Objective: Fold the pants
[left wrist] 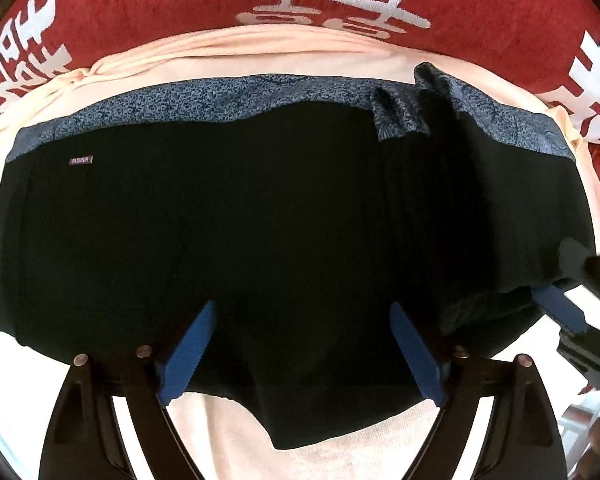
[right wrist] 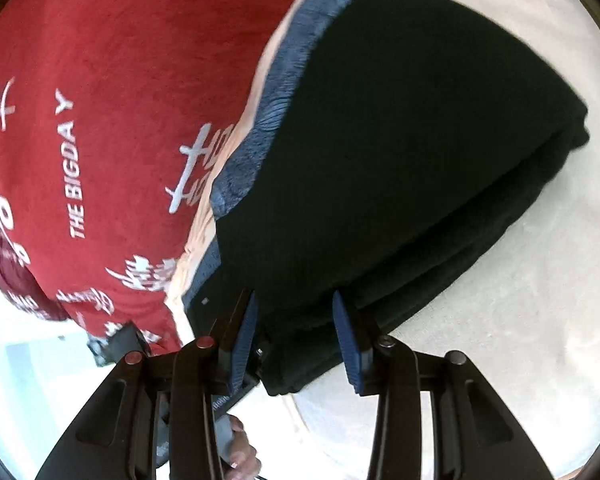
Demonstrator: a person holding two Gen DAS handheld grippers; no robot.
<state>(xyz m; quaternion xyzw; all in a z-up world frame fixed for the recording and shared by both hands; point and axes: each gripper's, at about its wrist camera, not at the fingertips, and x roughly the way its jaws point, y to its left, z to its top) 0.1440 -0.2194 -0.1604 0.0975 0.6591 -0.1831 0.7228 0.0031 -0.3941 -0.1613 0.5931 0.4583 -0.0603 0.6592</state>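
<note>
Folded black pants (left wrist: pixel 260 220) below left gripper (left wrist: pixel 300 344), jaws wide, gripping nothing, likely just released. Right gripper (right wrist: pixel 296 340) part open, straddling pants' edge, seemingly unclamped.

My left gripper (left wrist: pixel 302 350) points straight down, its blue pads (left wrist: pixel 188 354) spread wide with nothing pressed between them. My right gripper (right wrist: pixel 296 338), angled downward, has its pads (right wrist: pixel 350 346) parted and pressing nothing. In the right wrist view my hand (right wrist: pixel 242 450) appears at six o'clock.
</note>
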